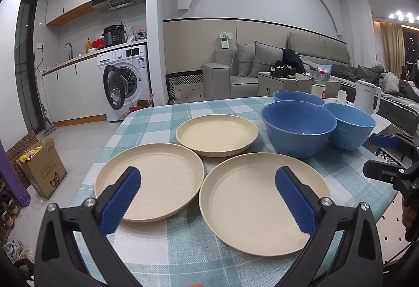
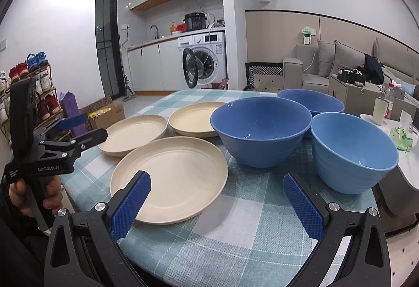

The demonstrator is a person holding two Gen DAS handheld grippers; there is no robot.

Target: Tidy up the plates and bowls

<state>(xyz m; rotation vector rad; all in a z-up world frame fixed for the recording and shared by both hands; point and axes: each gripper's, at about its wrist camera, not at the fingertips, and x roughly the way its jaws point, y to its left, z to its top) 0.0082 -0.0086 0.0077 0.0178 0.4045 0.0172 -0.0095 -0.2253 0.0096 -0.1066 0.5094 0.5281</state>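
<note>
Your left gripper (image 1: pixel 208 198) hangs wide open and empty at the bottom of its frame, straddling the seam where the two near cream plates meet: the left plate (image 1: pixel 149 182) under one finger, the right plate (image 1: pixel 264 204) under the other, its rim lapping the first. The third plate (image 1: pixel 216 134) lies dead ahead at frame centre. Your right gripper (image 2: pixel 216 202), also spread and empty, sits lower centre with the dark blue bowl (image 2: pixel 260 127) straight ahead and the lighter bowl (image 2: pixel 353 150) to its right, the far bowl (image 2: pixel 310 99) behind. Plates look likelier for your left, bowls for your right.
</note>
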